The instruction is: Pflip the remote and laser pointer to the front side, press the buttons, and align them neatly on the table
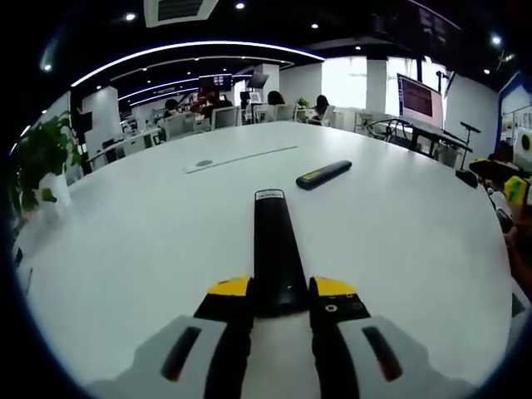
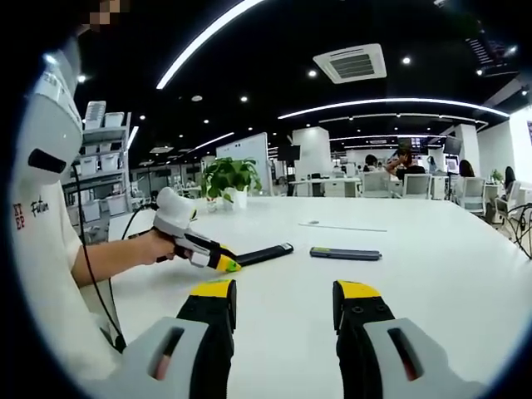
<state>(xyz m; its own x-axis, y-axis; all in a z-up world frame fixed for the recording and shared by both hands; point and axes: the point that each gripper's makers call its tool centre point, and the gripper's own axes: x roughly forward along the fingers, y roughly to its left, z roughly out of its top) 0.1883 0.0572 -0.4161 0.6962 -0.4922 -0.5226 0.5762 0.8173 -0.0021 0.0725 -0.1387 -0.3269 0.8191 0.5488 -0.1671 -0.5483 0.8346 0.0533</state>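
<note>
On the white worktop (image 1: 125,241), the left hand-held gripper (image 1: 281,298) clamps the near end of the black remote (image 1: 274,249), its long axis pointing straight away, the laser pointer (image 1: 323,174) lying angled farther right, while the right hand-held gripper (image 2: 283,301) hangs wide open, holding nothing.

White round table (image 1: 125,241): black remote (image 1: 277,249) lying flat; laser pointer (image 1: 323,174) beyond it, apparently also flat.

No legible text anywhere.
</note>
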